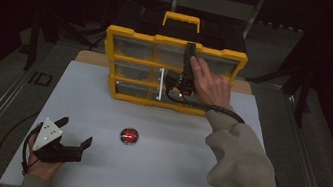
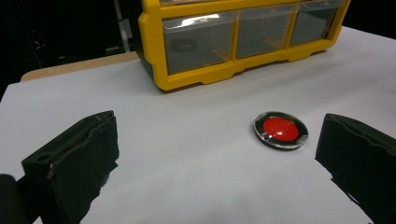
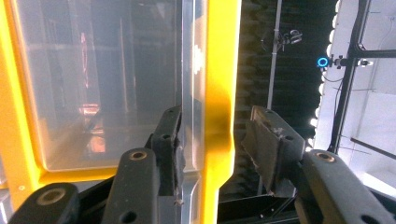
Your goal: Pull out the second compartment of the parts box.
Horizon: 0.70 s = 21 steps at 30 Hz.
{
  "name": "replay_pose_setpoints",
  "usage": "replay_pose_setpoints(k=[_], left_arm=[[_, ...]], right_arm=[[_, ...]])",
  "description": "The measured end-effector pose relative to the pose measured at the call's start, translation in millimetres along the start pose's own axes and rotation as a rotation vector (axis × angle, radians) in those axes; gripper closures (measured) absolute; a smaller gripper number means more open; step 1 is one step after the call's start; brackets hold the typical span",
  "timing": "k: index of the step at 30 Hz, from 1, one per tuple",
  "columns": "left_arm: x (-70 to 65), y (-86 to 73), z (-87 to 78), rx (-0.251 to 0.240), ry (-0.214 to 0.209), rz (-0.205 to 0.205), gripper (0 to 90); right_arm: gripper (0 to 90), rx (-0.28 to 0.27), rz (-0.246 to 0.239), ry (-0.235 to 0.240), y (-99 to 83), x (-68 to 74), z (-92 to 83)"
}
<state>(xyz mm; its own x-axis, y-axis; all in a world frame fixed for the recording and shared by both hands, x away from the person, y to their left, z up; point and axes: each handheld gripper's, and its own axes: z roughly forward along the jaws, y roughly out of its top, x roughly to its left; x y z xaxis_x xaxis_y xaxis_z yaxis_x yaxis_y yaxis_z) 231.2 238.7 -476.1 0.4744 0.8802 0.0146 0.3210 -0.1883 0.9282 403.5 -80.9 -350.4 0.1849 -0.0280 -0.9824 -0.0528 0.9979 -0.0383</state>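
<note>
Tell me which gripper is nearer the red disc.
Left. The left gripper rests on the table just left of the red disc, jaws open. The right gripper is farther back, up at the yellow organizer, straddling its frame.

In the high view, the person's hand (image 1: pixel 209 86) covered most of the right gripper (image 1: pixel 189 56) and the right drawers of the yellow organizer (image 1: pixel 133 34). In the left gripper view the picture's top edge cut the organizer's upper rows, and a dark object (image 2: pixel 183 45) inside one drawer stayed too blurred to identify.
</note>
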Motion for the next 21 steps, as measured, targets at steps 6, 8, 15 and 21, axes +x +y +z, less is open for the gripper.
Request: replay_pose_setpoints(k=[6,8,15,21], left_arm=[[0.2,0.0,0.0,0.0,0.001,-0.001,0.0],[0.0,0.0,0.1,0.001,0.001,-0.001,0.0],[0.0,0.0,0.0,0.001,0.001,0.0,0.0],[0.1,0.0,0.0,0.001,0.001,-0.001,0.0]], right_arm=[[61.2,-0.008,0.005,0.018,-0.5,-0.8,-4.3],[62.2,-0.01,0.003,0.022,-0.5,-1.1,-5.5],[68.5,-0.008,-0.001,0.055,-0.2,-3.4,-8.8],[74.3,-0.001,0.001,0.076,0.5,-2.8,-9.1]])
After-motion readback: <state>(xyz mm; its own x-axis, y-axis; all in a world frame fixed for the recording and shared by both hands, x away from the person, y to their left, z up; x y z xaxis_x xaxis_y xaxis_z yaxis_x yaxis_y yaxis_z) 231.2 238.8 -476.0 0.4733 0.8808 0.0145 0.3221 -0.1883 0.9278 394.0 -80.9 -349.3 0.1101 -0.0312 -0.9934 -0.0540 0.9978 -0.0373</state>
